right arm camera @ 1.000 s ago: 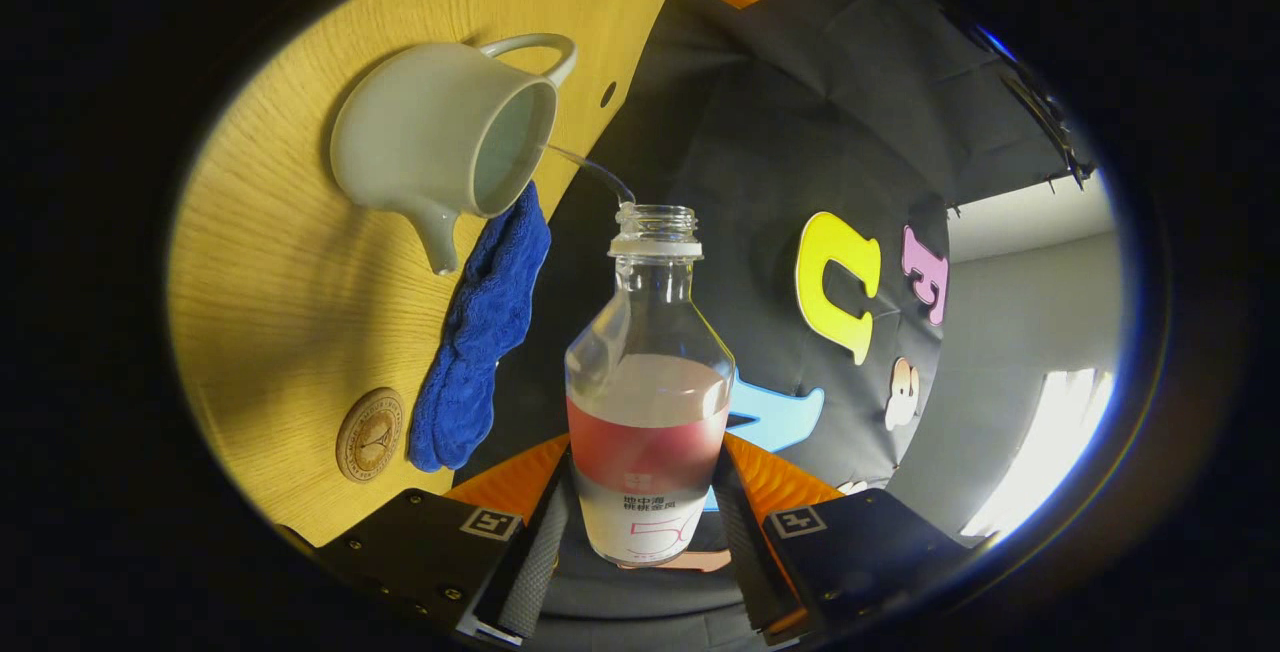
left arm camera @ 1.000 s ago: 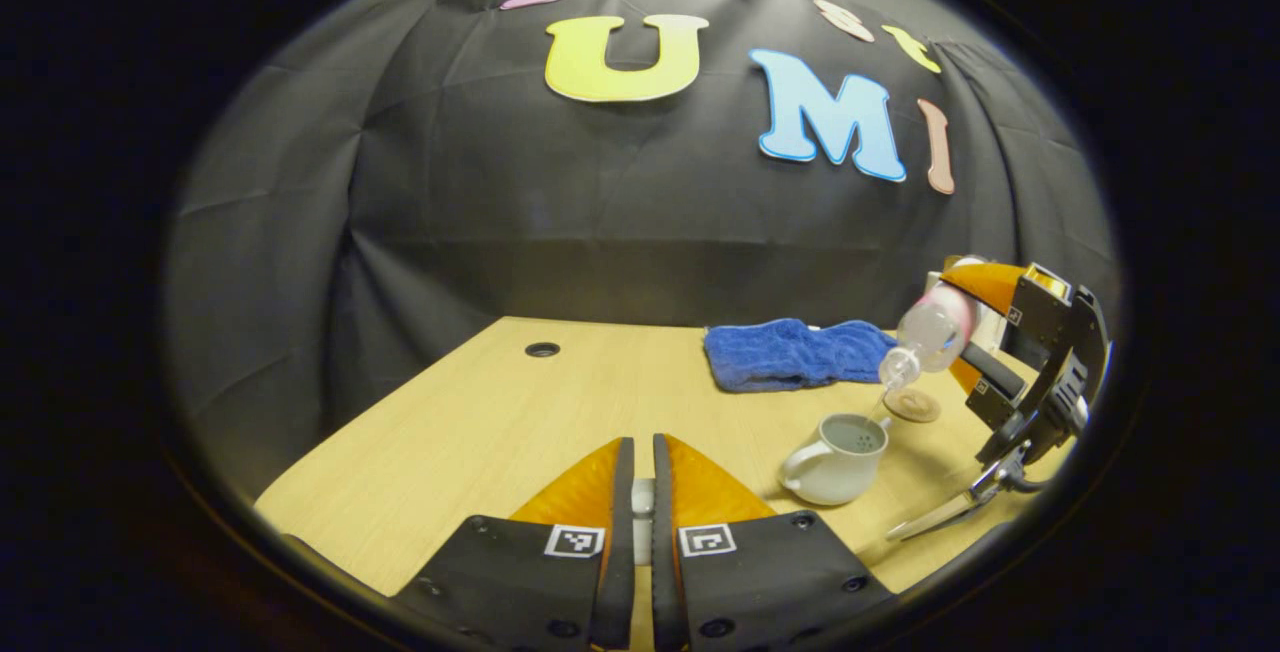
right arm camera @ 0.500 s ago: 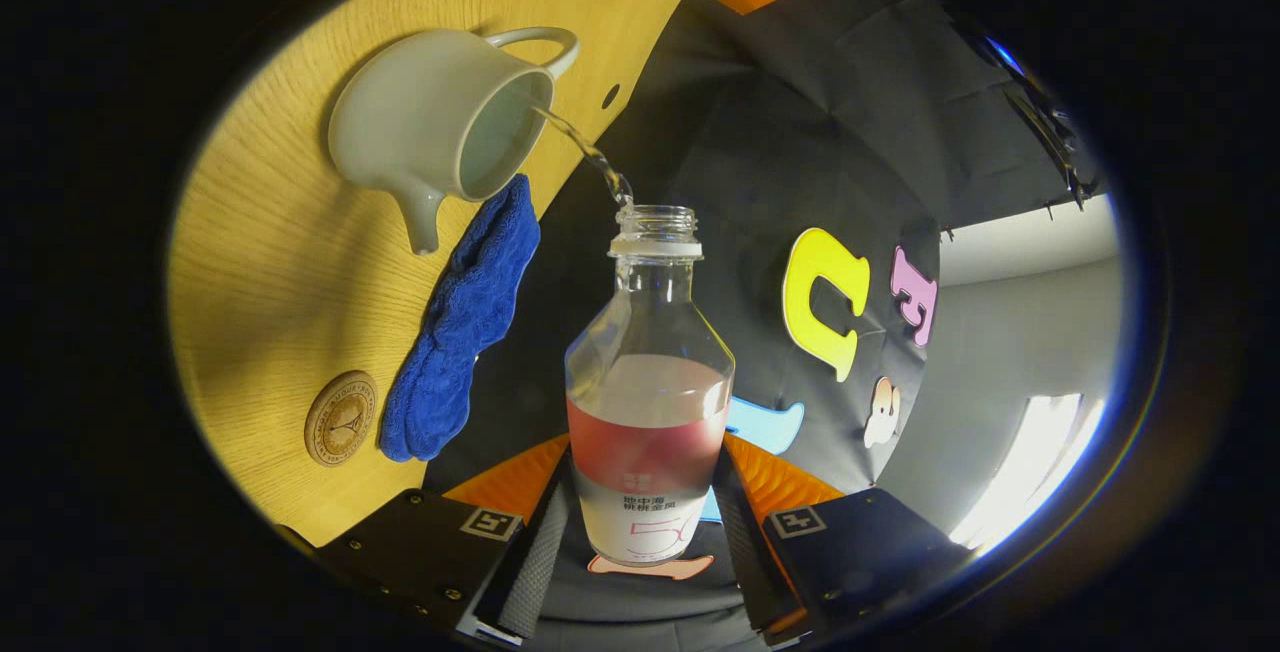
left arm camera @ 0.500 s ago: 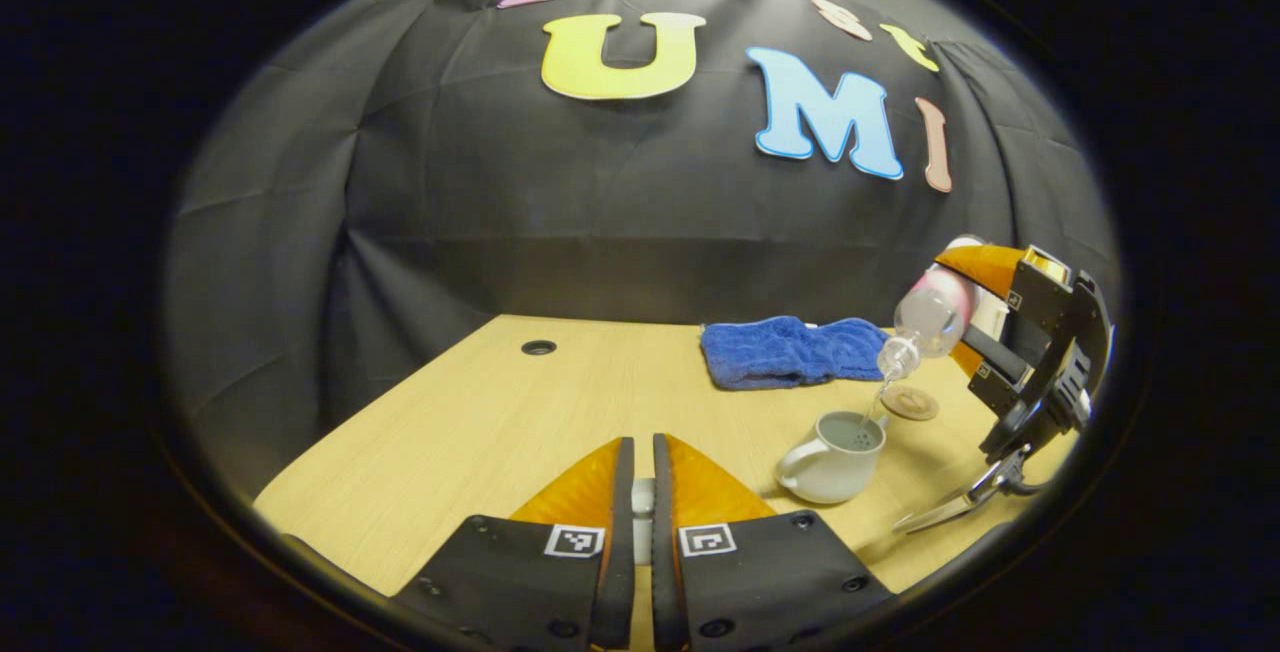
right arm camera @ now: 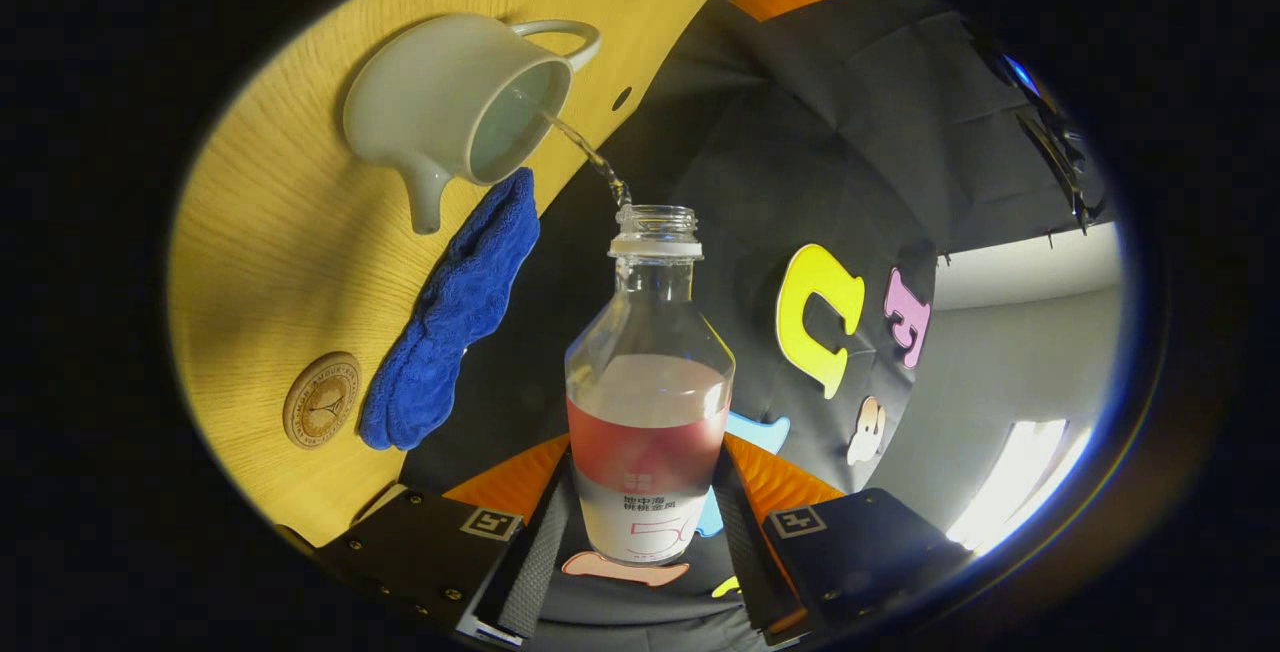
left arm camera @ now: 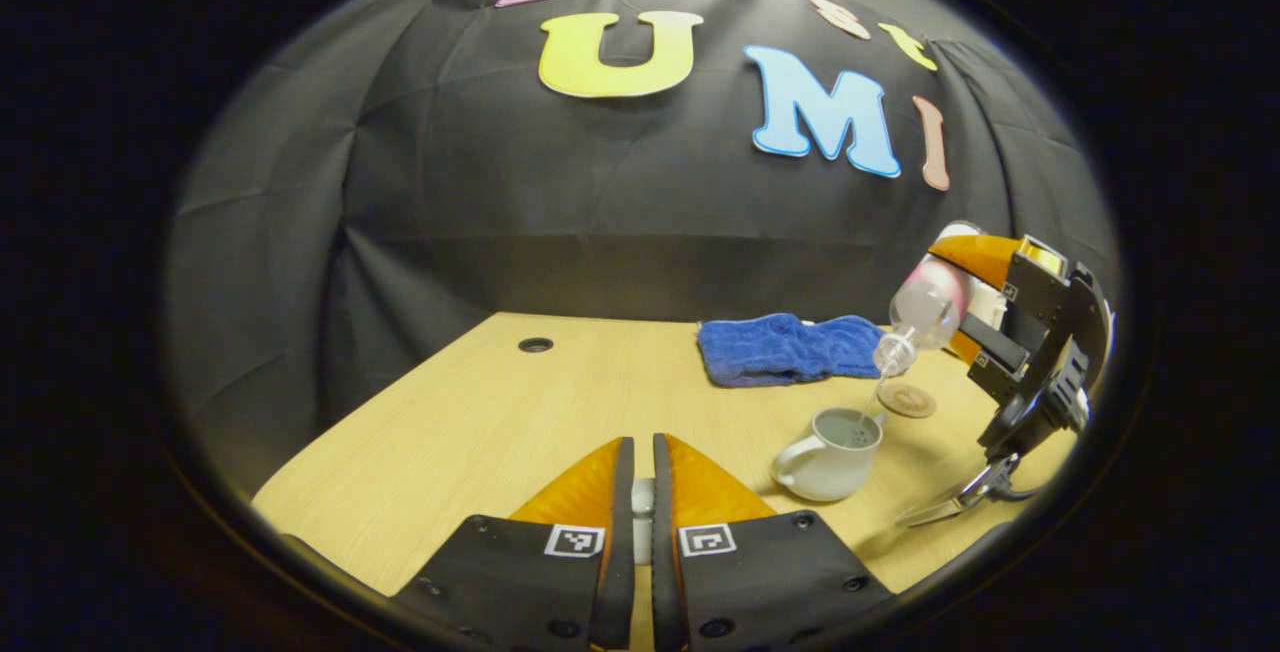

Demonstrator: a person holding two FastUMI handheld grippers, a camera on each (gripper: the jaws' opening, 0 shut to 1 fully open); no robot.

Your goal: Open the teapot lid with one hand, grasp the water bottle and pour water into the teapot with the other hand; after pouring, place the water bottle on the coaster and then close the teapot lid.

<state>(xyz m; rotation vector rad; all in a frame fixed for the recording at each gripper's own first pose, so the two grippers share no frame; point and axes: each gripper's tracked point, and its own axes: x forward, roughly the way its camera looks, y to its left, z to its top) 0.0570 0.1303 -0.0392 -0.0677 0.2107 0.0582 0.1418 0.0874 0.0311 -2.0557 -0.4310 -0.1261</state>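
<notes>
Since a second ago my right gripper (right arm camera: 645,522) has tipped the water bottle (right arm camera: 648,402) further, and the thin trickle has thickened into a steady stream (right arm camera: 590,157) running from the bottle's mouth into the open teapot (right arm camera: 455,102). From the left gripper view I see the bottle (left arm camera: 920,307) tilted neck-down just above the teapot (left arm camera: 830,440), with the right gripper (left arm camera: 975,307) clamped on its body; both fingers press against the bottle's lower half, over the label.

My left gripper (left arm camera: 642,502) hangs over the near part of the table (left arm camera: 480,412), well apart from the teapot, its fingers nearly closed with only a narrow gap. A small pale thing (left arm camera: 642,497) sits in that gap; I take it for the lid's knob, but I cannot tell for sure.

On the table the teapot stands upright, lid off, handle toward my left gripper. The round wooden coaster (left arm camera: 908,399) lies just behind it, bare, and a blue towel (left arm camera: 790,350) lies folded near the back edge, beside the coaster. In the right gripper view the coaster (right arm camera: 322,399) sits next to the towel's (right arm camera: 450,312) end.
</notes>
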